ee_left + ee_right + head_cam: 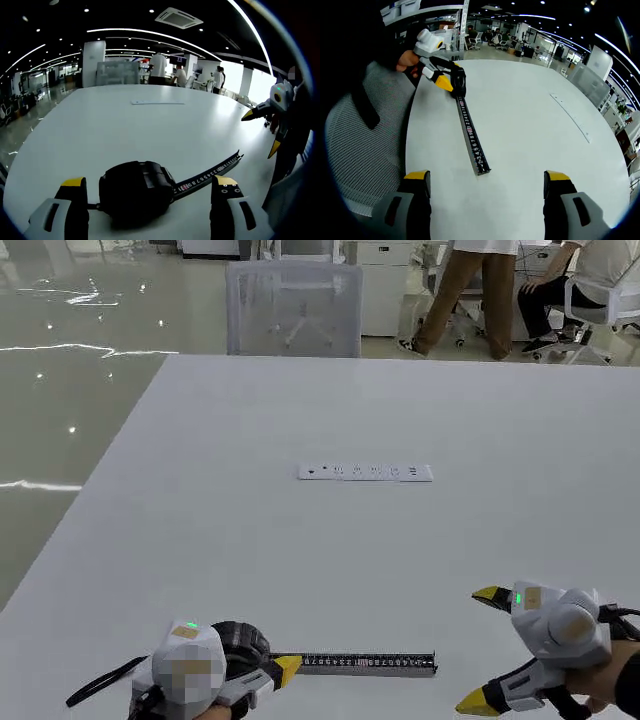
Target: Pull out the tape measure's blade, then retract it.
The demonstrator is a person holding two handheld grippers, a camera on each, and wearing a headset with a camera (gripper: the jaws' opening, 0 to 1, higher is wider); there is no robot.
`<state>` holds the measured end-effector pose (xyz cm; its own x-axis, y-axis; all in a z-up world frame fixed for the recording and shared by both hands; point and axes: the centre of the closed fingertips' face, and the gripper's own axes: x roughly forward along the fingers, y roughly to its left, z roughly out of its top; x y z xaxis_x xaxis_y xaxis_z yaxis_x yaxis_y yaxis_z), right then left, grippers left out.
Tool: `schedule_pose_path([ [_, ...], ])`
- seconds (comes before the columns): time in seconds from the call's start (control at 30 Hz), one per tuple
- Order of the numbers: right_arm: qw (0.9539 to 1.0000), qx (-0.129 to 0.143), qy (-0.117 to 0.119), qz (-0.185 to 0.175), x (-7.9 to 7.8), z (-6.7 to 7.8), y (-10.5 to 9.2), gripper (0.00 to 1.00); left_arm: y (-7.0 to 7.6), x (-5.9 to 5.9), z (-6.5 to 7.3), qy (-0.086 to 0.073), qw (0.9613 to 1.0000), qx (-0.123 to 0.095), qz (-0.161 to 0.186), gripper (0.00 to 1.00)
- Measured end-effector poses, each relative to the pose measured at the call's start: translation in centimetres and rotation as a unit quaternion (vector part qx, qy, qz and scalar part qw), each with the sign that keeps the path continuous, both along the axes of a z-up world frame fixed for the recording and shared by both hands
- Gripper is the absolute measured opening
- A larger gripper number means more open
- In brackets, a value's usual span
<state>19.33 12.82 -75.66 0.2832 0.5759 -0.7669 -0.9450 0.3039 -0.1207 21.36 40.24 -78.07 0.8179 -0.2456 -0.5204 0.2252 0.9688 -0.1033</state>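
Tape measure [240, 645]: I see its black case at the lower left of the head view, sitting on the desk [350, 410].
Blade [365, 663]: it lies flat, running right from the case, numbers up. I judge the pull-out done and the retraction not yet made.
Left claw [149, 182]: the jaws are spread to either side of the case, with a gap on both sides in the left gripper view. I read it as bracing the case, not clamping it.
Right claw [480, 648]: it is wide apart and empty at the lower right, near the blade's free end but clear of it, which leaves the blade free to run back.
Strap [100, 685]: a dark loop trails left off the case.
Around: a white power strip [365, 472] sits mid-desk, well apart from the work. A mesh chair [293, 305] and people [470, 290] are beyond the far edge.
In the way: I see nothing on the blade's path.
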Motion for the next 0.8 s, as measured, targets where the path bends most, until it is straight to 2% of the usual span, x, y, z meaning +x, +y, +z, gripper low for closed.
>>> schedule_pose_path([
  [0.23,0.998,-0.031,0.018,0.052,0.7,-2.0,1.3,0.8,-0.4,0.1,0.0,-0.002,1.0,-0.006,-0.006,0.99],
  [0.37,0.994,-0.059,0.033,0.086,0.9,-3.0,1.7,0.73,-0.2,0.1,0.0,-0.002,1.0,-0.006,-0.005,0.99],
  [0.43,0.9917,-0.072,0.043,0.097,0.9,-3.5,1.8,0.68,-0.1,0.2,-0.1,-0.001,1.0,-0.008,-0.002,0.99],
  [0.53,0.9888,-0.09,0.055,0.106,0.9,-4.3,1.8,0.65,0.0,0.2,0.0,-0.004,1.0,-0.007,0.0,0.99],
  [0.7,0.9839,-0.109,0.076,0.12,0.6,-5.3,1.7,0.49,0.2,0.3,0.0,-0.004,0.9999,-0.009,0.005,0.99],
  [0.8,0.9799,-0.121,0.074,0.14,0.4,-5.7,1.6,0.37,0.3,0.3,0.0,-0.003,0.9999,-0.01,0.006,0.99],
])
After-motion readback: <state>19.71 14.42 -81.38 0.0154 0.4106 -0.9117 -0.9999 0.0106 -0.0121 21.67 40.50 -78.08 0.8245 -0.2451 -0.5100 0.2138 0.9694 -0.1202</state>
